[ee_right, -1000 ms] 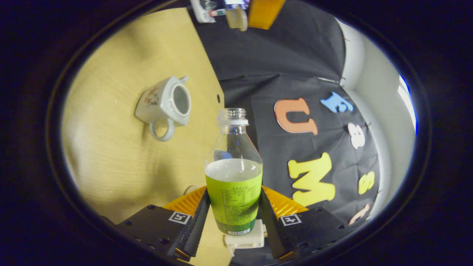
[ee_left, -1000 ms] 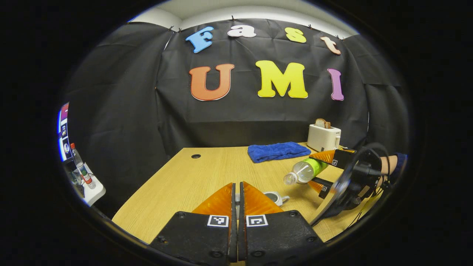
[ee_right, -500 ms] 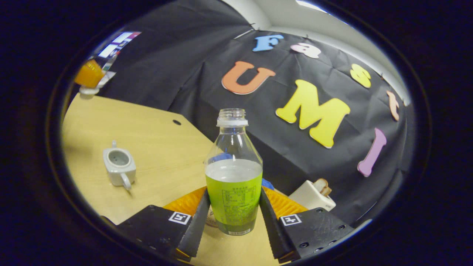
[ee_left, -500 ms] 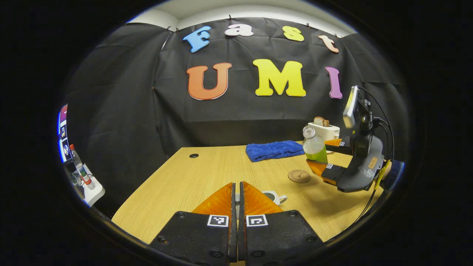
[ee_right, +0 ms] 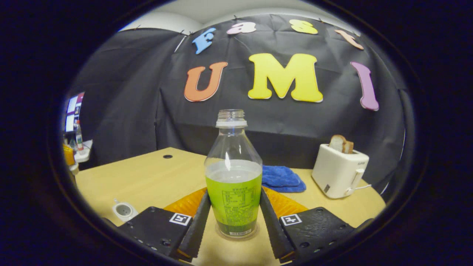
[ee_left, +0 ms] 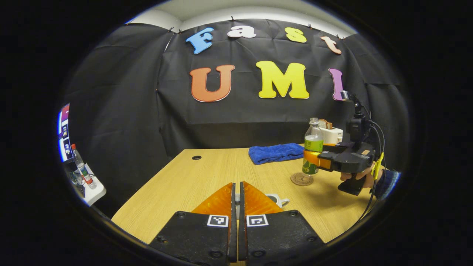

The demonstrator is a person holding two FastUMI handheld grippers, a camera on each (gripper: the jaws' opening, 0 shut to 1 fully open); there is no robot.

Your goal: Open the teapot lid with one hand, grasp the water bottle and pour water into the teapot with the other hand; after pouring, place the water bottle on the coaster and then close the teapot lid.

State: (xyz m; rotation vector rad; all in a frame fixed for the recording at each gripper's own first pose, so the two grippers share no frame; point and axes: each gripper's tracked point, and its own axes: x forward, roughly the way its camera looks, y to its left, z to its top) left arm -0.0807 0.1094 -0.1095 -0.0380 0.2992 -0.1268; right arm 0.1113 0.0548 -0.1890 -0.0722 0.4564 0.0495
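My right gripper [ee_right: 234,194] is shut on the water bottle [ee_right: 233,173], which is uncapped, green-labelled and upright. The bottle's base sits at the round brown coaster [ee_left: 302,179]; I cannot tell if it rests its weight there. In the left gripper view that gripper [ee_left: 314,162] holds the bottle [ee_left: 312,142] at the table's right side. My left gripper [ee_left: 237,184] is shut on the white teapot lid [ee_right: 74,168], above the table near its front. The white teapot [ee_right: 123,211] stands open on the table, partly hidden behind my left fingers [ee_left: 275,199].
A blue towel [ee_left: 278,152] lies at the back of the wooden table [ee_left: 192,181]. A white toaster [ee_right: 338,171] with bread stands at the back right. A hand [ee_left: 364,177] holds the right gripper. A shelf with a bottle [ee_left: 83,171] lies beyond the table's left edge.
The right gripper turned the bottle from tilted over the teapot to upright, carried it right and lowered it onto the coaster. The left gripper held still with the lid.
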